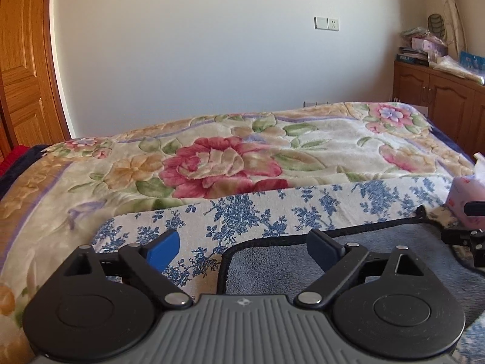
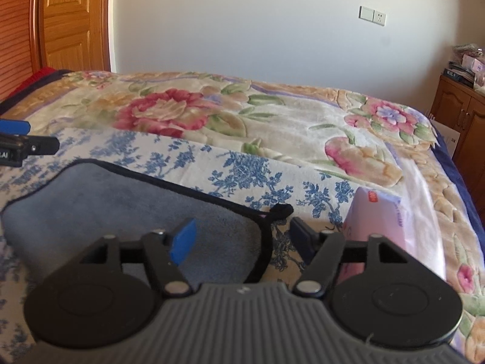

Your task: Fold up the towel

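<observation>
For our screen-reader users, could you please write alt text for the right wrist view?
The right tongs hang open over the far right corner of a grey towel with black trim, spread on a blue-flowered cloth on a floral bedspread. A pink tissue pack lies just right.

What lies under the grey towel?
The towel lies on a blue-flowered cloth, itself over the floral blanket. Whatever is directly beneath the towel's middle is covered.

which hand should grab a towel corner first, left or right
Right, probably. The right tongs stand open around the grey towel corner by its black loop. The left tongs are open too, but straddle the towel's rounded corner edge farther ahead.
</observation>
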The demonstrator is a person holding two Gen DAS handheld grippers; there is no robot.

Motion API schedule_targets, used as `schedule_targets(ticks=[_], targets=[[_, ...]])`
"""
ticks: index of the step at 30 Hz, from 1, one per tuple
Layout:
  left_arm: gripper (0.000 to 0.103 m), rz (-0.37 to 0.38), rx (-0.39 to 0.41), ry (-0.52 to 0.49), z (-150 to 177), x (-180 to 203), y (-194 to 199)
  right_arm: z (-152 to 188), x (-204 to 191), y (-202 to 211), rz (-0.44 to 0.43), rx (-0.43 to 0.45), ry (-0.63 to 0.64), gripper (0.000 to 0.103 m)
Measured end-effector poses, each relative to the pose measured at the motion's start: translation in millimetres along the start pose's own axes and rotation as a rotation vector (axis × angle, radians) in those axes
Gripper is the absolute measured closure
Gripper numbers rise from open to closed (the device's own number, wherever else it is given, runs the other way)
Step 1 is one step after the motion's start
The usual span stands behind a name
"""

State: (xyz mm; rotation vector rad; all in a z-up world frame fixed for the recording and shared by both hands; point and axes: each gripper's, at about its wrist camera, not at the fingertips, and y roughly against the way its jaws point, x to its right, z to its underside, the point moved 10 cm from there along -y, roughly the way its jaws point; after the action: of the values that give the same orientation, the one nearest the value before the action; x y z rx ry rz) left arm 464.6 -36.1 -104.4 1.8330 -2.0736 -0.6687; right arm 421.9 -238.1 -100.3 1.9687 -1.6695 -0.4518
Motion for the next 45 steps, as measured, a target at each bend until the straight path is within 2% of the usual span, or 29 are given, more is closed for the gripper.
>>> schedule_targets(ticks=[6, 9, 12, 22, 29, 45], targets=[[0.004, 0.005, 0.014, 0.013, -13, 0, 38, -13, -2, 34, -0.01, 0.039, -0.046, 0.017], [0.0, -0.001, 0.017, 0.016, -18, -1, 57, -18, -4, 51, -0.006, 0.055, -0.05, 0.014], [0.0, 0.0, 0.023, 0.024, -25, -3, 75, -23, -5, 69, 0.0, 0.08, -0.068, 0.0], [0.0, 0.002, 0.056, -0.02, -39, 5, 135, -35, -8, 124, 0.001, 0.129, -0.079, 0.0], [0.0, -0.026, 0.091, -0.071, -40, 12, 169, -36, -7, 155, 0.014, 0.153, -0.083, 0.0], [0.0, -0.02, 0.111, -0.042, -20, 19, 249, -17, -25, 215, 0.012, 0.162, -0.099, 0.0]])
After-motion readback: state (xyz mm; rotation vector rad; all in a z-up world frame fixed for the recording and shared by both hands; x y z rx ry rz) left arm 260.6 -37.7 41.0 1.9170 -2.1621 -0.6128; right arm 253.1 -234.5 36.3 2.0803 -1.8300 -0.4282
